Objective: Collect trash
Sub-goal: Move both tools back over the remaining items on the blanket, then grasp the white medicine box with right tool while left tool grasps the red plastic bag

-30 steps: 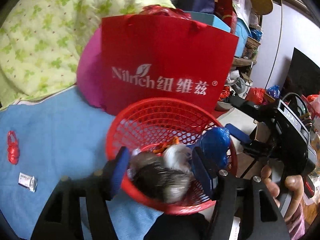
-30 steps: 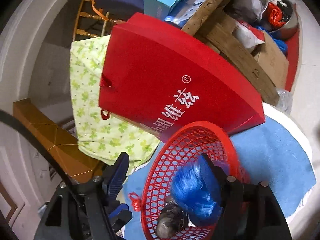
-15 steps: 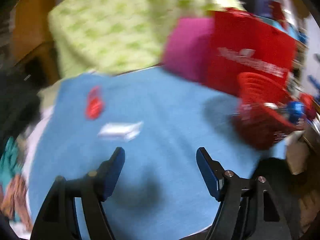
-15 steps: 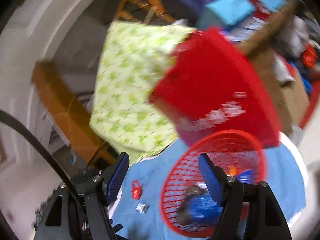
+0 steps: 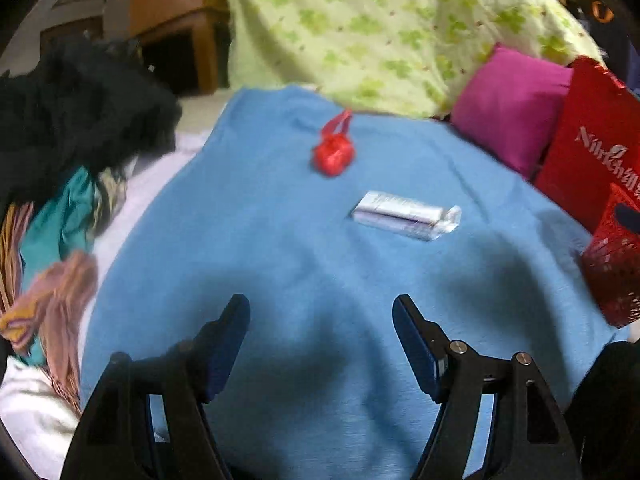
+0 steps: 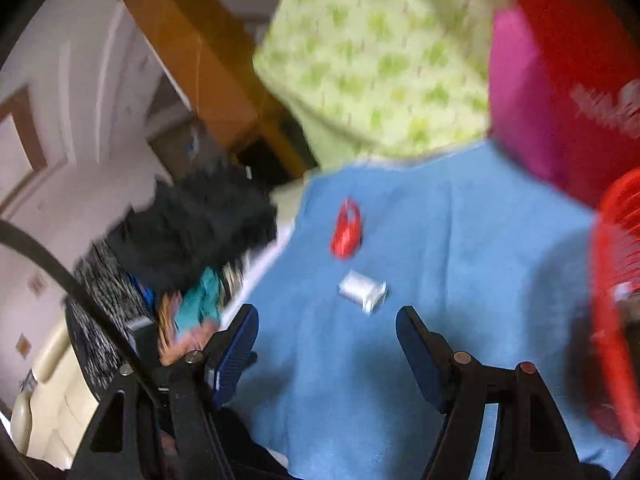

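Note:
A silver foil wrapper (image 5: 406, 215) and a crumpled red plastic bag (image 5: 334, 151) lie on the blue cloth (image 5: 280, 272). Both also show in the right wrist view, the wrapper (image 6: 363, 291) and the red bag (image 6: 346, 231). The red mesh basket (image 5: 614, 276) sits at the cloth's right edge, also in the right wrist view (image 6: 614, 300). My left gripper (image 5: 321, 322) is open and empty above the cloth, short of the wrapper. My right gripper (image 6: 327, 330) is open and empty, just short of the wrapper.
A red Nilrich paper bag (image 5: 596, 148), a magenta cushion (image 5: 512, 108) and a green-patterned quilt (image 5: 380, 28) stand behind the cloth. A pile of dark and coloured clothes (image 5: 68, 152) lies to the left. A wooden frame (image 6: 200, 60) is at the back.
Both grippers have let trash drop into the red basket and swung left from it. They now face the wrapper and red bag on the cloth.

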`<state>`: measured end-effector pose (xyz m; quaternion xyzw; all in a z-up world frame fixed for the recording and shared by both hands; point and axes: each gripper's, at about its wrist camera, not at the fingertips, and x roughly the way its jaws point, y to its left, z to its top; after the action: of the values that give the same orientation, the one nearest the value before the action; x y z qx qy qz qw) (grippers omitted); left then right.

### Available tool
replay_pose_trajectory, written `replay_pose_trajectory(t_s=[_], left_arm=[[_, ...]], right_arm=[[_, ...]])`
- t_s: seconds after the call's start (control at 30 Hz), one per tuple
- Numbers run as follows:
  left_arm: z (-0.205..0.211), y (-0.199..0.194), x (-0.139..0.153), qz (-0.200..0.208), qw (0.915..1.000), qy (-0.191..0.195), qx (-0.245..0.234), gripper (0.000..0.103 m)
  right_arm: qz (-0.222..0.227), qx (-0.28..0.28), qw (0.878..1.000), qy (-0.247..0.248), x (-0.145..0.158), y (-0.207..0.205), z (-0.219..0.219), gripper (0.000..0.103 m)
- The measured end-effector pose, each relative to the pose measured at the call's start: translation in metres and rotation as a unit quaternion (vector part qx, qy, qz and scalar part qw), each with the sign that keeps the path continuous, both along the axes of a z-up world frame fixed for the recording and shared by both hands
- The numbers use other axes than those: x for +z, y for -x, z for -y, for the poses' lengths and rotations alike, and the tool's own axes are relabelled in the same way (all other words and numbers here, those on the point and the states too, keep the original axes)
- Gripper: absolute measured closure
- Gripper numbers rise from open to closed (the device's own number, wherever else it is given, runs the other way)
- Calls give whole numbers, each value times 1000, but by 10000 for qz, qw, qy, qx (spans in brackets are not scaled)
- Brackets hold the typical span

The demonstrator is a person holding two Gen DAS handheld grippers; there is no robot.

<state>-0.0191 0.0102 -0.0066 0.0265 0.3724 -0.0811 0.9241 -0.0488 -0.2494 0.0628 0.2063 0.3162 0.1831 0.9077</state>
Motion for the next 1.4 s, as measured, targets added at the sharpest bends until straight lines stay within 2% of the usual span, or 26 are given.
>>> replay_pose_trajectory(t_s=[0.07, 0.2, 0.43, 0.6, 0.67, 0.7, 0.73, 0.8, 0.87, 1.07, 1.2, 1.37, 1.4], left_arm=[[-5, -7, -8, -87, 9999, -65, 85, 29], [-16, -19, -12, -154, 9998, 40, 131, 29], [-25, -49, -6, -65, 10000, -12, 66, 29], [-37, -87, -2, -119, 9998, -75, 125, 29], [-39, -105, 1, -90, 9998, -162, 118, 29], [-38, -115, 2, -75, 9997, -200, 100, 29], [-37, -122, 3, -78, 9997, -211, 72, 29], [-30, -148, 5, -109, 9997, -204, -41, 29], [-18, -178, 6, -149, 9995, -213, -162, 29], [27, -254, -3, -448, 9983, 88, -353, 29], [60, -297, -16, -719, 9969, 178, -271, 28], [80, -328, -37, -1085, 9940, 160, -47, 29], [78, -330, -40, -1153, 9929, 294, 8, 47]], right_arm=[[-345, 116, 9988, 330, -22, -32, -17, 28], [-755, 266, 9946, 653, -52, -87, -32, 28], [-879, 810, 9850, 1244, -74, -183, -68, 28], [-1160, 1388, 9692, 1671, -101, -216, -100, 28], [-1191, 1441, 9631, 1937, -114, -217, -104, 36], [-1094, 1384, 9617, 2097, -119, -212, -104, 54], [-971, 1377, 9628, 2114, -119, -207, -101, 54], [-856, 1191, 9672, 2075, -117, -194, -91, 56], [-889, 884, 9776, 1688, -112, -181, -68, 57], [-677, 382, 9932, 868, -96, -130, -19, 57], [-533, 260, 9967, 561, -99, -120, -6, 57], [-644, 270, 9972, 279, -104, -129, 5, 57], [-626, 261, 9971, 343, -105, -130, 5, 57]])
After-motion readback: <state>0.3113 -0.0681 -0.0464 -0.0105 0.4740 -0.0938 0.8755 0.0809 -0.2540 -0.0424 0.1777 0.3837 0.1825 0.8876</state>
